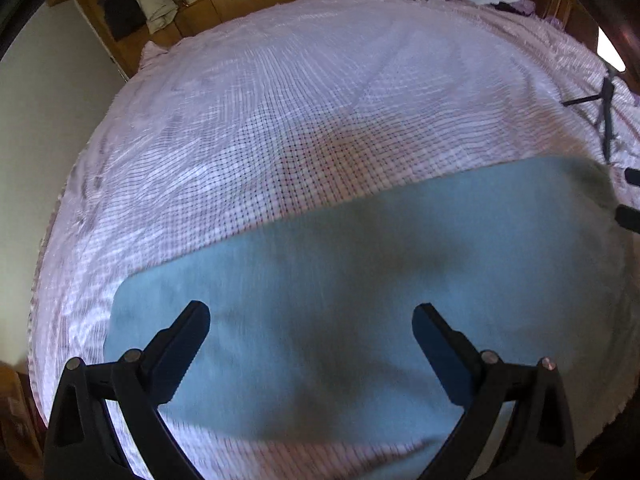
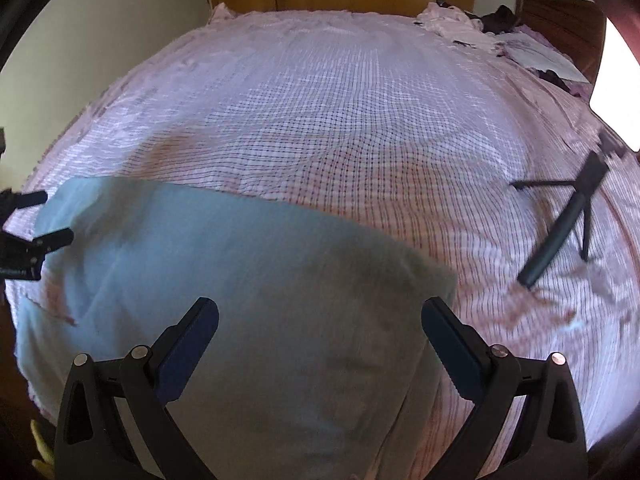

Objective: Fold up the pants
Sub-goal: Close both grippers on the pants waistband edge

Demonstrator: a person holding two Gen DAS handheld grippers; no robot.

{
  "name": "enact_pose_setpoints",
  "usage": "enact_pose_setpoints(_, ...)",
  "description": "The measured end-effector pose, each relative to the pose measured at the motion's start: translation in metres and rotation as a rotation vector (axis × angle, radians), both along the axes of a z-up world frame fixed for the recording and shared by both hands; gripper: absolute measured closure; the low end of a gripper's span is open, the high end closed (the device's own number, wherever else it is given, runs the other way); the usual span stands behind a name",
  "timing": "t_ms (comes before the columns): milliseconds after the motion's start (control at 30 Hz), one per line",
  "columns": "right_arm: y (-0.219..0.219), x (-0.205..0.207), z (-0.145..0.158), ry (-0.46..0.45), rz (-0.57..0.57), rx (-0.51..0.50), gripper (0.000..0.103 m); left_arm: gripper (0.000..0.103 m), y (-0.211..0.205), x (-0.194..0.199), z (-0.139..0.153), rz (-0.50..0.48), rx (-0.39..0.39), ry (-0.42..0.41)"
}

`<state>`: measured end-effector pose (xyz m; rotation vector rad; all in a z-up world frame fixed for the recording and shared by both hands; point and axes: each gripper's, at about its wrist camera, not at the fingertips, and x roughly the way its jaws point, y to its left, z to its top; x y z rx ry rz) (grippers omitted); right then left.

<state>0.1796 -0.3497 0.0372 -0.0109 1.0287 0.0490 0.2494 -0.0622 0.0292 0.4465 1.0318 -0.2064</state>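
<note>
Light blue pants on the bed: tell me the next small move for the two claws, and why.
Probably lower both claws onto the near edge of the light blue pants and pinch it. The left claw and right claw both stand open above the fabric, gripping nothing. The pants lie flat on the checked bedsheet, so a fold likely starts with a grip at each end.

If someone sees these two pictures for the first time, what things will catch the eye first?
First, the light blue pants lying flat on the near part of the pink checked bed cover. Next, the open left gripper and open right gripper, each above the pants and holding nothing. A black tripod stands on the cover to the right.
</note>
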Motion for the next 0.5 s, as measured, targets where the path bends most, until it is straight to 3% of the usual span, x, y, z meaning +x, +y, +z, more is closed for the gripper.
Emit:
enact_pose_setpoints(233,-0.008,0.039,-0.028,0.069,0.013,-0.007,0.005,0.000,-0.001,0.052,-0.032,-0.014,-0.007,0.080)
enact_pose_setpoints(500,-0.010,0.064,-0.065,0.129,0.042,-0.028,0.005,0.000,0.008,0.079,-0.059,-0.059,-0.122,0.172)
